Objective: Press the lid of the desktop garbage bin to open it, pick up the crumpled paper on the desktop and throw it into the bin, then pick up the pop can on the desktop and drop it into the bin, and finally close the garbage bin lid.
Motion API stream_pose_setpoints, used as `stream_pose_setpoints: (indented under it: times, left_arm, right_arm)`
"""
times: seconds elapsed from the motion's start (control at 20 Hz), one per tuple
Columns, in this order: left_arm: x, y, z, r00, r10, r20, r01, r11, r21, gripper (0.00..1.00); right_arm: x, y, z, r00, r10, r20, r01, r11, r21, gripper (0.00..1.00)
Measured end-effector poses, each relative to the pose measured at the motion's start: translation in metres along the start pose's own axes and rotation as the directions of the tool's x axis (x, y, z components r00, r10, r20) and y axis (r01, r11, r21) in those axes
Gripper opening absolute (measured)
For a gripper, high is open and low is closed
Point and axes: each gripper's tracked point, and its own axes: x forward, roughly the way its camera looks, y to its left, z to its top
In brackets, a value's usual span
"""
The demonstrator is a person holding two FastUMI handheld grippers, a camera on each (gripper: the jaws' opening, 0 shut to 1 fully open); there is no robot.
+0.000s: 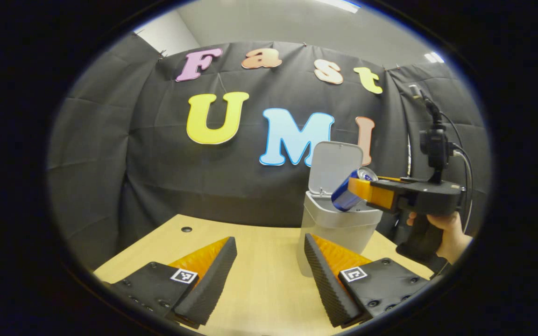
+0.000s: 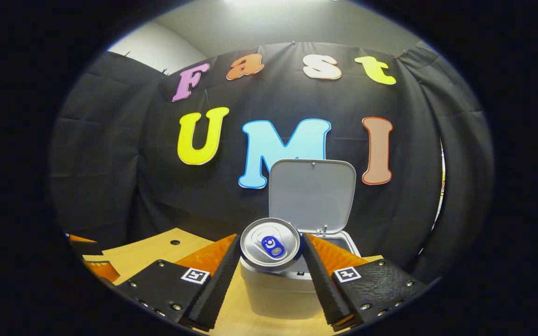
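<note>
A blue pop can [image 1: 349, 190] hangs tilted over the mouth of the pale grey bin [image 1: 334, 233], whose lid [image 1: 334, 167] stands upright and open. My right gripper [image 1: 360, 189], held by a hand, is shut on the can. In the right gripper view the can's silver top [image 2: 271, 244] sits between the two fingers of the right gripper [image 2: 271, 254], just above the bin [image 2: 278, 289] with its raised lid [image 2: 313, 196]. My left gripper [image 1: 269, 261] is open above the wooden table [image 1: 259, 280], with nothing between its fingers, just left of the bin.
A small round hole [image 1: 186, 229] marks the table's far left part. The black cloth wall stands close behind the bin. Part of my left gripper [image 2: 87, 261] shows at the lower left edge of the right gripper view.
</note>
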Motion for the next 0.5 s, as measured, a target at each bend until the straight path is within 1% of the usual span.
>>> stream_pose_setpoints:
  times: [0.2, 0.3, 0.4, 0.5]
  left_arm:
    - [-0.002, 0.002, 0.001, 1.0, 0.006, -0.005, -0.006, 1.0, 0.002, 0.96]
    - [-0.002, 0.003, 0.002, 1.0, 0.006, -0.005, -0.006, 1.0, 0.007, 0.96]
    - [-0.001, 0.001, 0.001, 1.0, -0.001, -0.012, 0.001, 1.0, 0.004, 0.96]
    - [0.0, -0.001, 0.0, 1.0, -0.009, -0.016, 0.009, 1.0, -0.004, 0.95]
  right_arm:
    - [0.011, 0.003, -0.01, 0.999, 0.005, -0.031, -0.004, 1.0, 0.018, 0.82]
    - [0.014, 0.0, -0.01, 0.999, -0.008, -0.035, 0.009, 1.0, 0.025, 0.82]
    - [0.016, -0.007, -0.01, 0.999, -0.035, -0.033, 0.036, 0.999, 0.018, 0.84]
    - [0.016, -0.007, -0.009, 0.999, -0.036, -0.033, 0.037, 0.999, 0.024, 0.84]
